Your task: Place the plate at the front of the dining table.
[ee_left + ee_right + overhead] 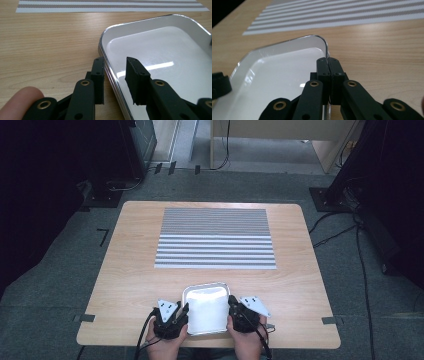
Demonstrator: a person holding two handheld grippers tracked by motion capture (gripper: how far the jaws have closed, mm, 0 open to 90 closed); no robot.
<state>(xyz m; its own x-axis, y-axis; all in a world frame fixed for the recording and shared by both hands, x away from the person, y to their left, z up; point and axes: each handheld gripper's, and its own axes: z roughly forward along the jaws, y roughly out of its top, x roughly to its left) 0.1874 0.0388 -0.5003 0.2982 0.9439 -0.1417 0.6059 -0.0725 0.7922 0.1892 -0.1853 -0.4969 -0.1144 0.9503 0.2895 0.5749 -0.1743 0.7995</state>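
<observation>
A shiny rectangular metal tray [205,286] with a white inside lies near the table's front edge, between my two grippers. My left gripper [184,312] is at the tray's left side. In the left gripper view it [115,62] stands open astride the tray's rim [106,62], one jaw outside and one inside, with a gap around the rim. My right gripper [231,304] is at the tray's right side. In the right gripper view it [328,61] is shut on the tray's thin rim [325,46], close to a rounded corner.
A grey-and-white striped mat [215,237] covers the middle and far part of the wooden table [130,270]. A person's hands hold both grippers at the front edge. Cables and dark stands lie on the floor around the table.
</observation>
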